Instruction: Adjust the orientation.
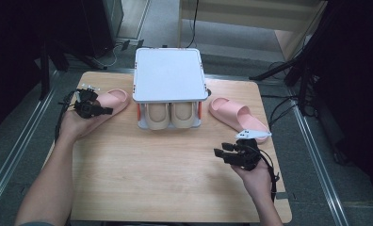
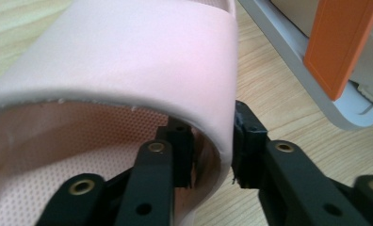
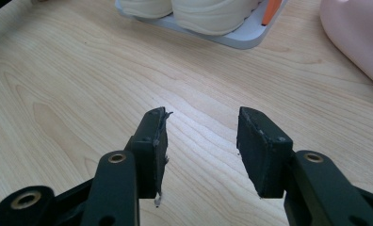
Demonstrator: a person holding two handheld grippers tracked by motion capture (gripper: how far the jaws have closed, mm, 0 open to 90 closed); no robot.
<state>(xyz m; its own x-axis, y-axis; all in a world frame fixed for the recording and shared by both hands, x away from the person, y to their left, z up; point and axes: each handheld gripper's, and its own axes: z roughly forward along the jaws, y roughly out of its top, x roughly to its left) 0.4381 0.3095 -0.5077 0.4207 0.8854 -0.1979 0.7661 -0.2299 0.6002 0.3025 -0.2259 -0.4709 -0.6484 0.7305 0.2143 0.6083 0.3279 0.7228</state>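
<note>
A pink slipper point(image 1: 111, 100) lies at the table's left, and my left gripper point(image 1: 107, 111) is at its near side. In the left gripper view the slipper's strap point(image 2: 128, 56) arches over the frame. My left gripper point(image 2: 213, 146) has one jaw inside under the strap and one outside, and is shut on the strap's edge. A second pink slipper point(image 1: 236, 115) lies at the right, its edge at the corner of the right gripper view point(image 3: 359, 37). My right gripper point(image 1: 220, 153) hovers near the front right, open point(image 3: 201, 141) over bare wood with nothing between its jaws.
A small grey rack point(image 1: 169, 75) with orange posts point(image 2: 340, 42) stands at the back middle of the wooden table point(image 1: 166, 188). A pair of beige shoes point(image 1: 170, 115) sits on its lower shelf point(image 3: 208, 12). Cables trail off both table sides.
</note>
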